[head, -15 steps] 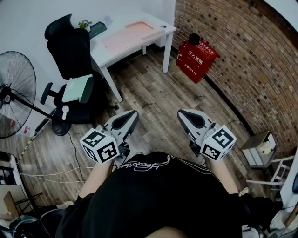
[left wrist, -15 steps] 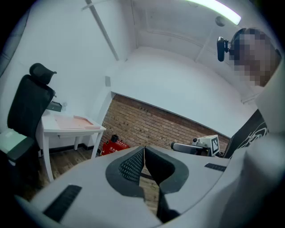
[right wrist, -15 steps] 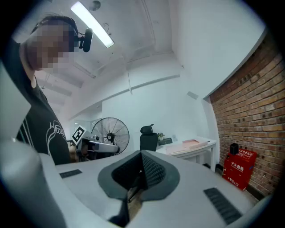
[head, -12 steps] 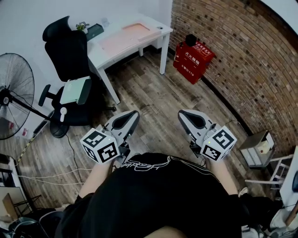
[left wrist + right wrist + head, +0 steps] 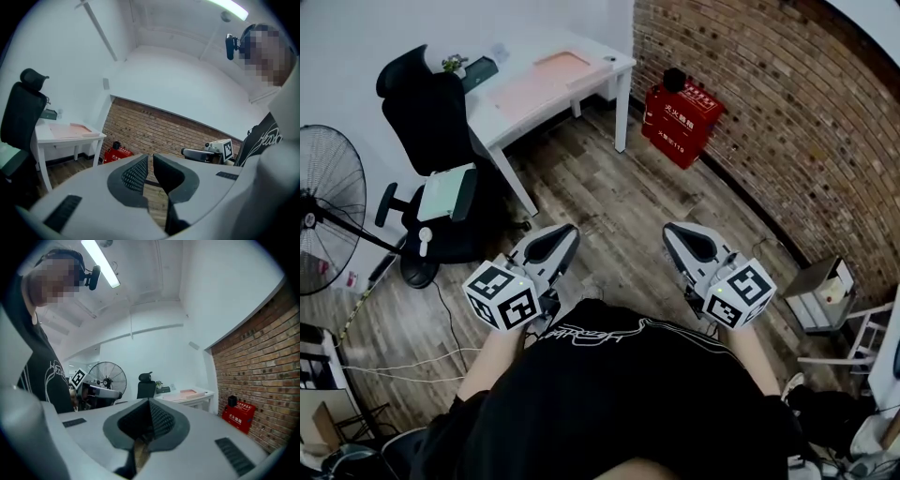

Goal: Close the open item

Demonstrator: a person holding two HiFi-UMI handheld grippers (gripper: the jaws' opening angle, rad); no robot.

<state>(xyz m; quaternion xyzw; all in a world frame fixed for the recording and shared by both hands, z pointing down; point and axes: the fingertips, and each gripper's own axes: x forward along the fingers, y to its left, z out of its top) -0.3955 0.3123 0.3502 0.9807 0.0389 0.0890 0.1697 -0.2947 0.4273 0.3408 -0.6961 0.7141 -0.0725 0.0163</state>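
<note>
- No item can be picked out as clearly open. The likeliest candidates are judged to be a dark case [image 5: 478, 68] at the far left end of the white tabletop [image 5: 581, 80], and a pale green flat thing [image 5: 448, 192] lying on the seat of the black chair [image 5: 427, 117]. Whether either has a raised lid or cover cannot be told at this distance.
- The dark case is set beside a pink mat [image 5: 546, 73] that covers the middle of the tabletop. The tabletop's long axis runs left to right across the far part of the scene.
- The chair is drawn up at the left end of the tabletop, nearer than the case, with the pale green thing between its armrests.
- Both candidates lie far and to the left of the grippers, well apart from them, with bare wooden floor [image 5: 609, 202] between.
- The left gripper [image 5: 567, 231] is held low before the person's body and is the nearer of the two. Its jaws are closed to a thin slit, with nothing between them.
- The right gripper [image 5: 673, 231] is held level with it on the right side, its jaws fully together and empty. It sits nearer the red box [image 5: 682, 111] at the brick wall [image 5: 787, 122] than either candidate.
- A walk forward and to the left is judged necessary before either gripper can reach anything.
</note>
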